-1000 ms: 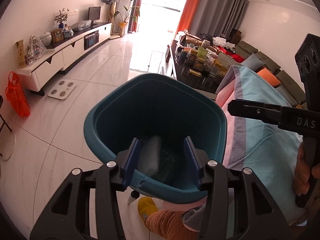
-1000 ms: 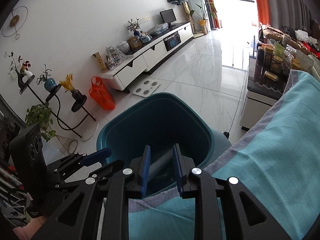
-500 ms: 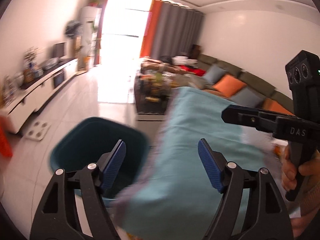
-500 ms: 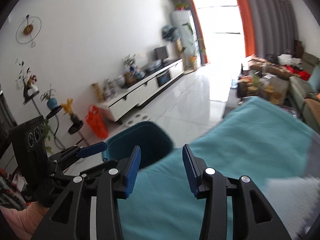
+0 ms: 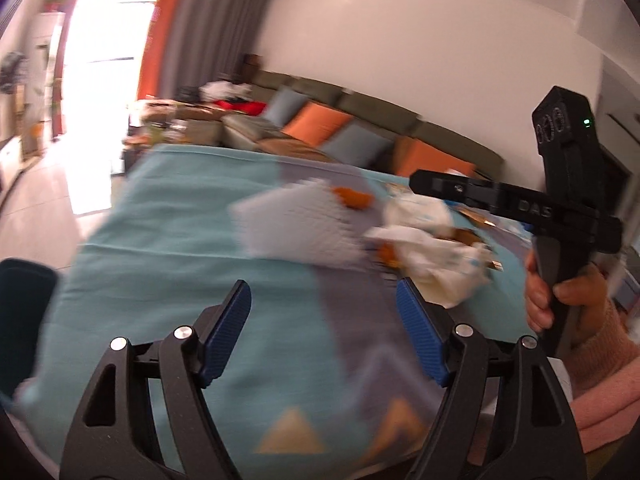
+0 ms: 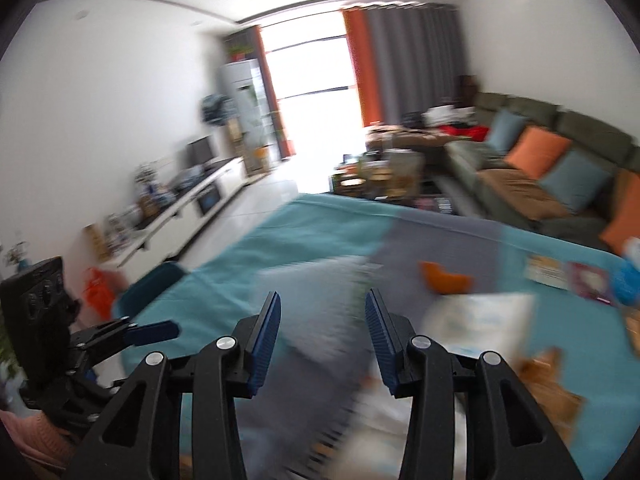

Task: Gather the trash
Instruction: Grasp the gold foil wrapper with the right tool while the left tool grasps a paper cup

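L claw (image 5: pixel 323 332), R claw (image 6: pixel 322 338): wide, empty.

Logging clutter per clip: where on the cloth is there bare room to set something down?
The teal cloth is bare from its bin-side edge to the grey sheet. Beyond that it is crowded: orange scrap, crumpled white wrappers, and packets toward the sofa.
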Demonstrator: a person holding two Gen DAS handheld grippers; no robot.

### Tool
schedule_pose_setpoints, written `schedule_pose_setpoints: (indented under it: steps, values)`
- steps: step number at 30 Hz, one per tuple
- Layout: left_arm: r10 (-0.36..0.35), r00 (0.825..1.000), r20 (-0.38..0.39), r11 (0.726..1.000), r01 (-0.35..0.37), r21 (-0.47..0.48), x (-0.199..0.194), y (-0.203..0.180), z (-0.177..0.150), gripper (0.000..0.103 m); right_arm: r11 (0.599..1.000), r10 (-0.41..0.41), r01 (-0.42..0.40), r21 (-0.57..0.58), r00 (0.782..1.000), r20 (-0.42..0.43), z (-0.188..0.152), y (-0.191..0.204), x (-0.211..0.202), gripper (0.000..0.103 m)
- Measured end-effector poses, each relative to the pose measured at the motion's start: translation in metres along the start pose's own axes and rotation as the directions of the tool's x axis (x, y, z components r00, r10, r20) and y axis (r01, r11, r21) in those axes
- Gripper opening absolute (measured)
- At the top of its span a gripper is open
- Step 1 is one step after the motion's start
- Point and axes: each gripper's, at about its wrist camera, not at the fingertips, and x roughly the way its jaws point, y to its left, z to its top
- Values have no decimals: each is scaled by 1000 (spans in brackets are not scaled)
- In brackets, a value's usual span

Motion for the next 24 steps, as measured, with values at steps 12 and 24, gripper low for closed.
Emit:
schedule_pose_setpoints:
  steps: [12,24]
  values:
    - [-206,967,-151,975,216,51,61,-69,-5,73,957,-267,271,106,963,-47,-57,-91,-43,44]
    - [-289,916,-279,954,299,-9,117,-86,-5,40,939,-334,339,60,939,-86,-81,-108,-40,41]
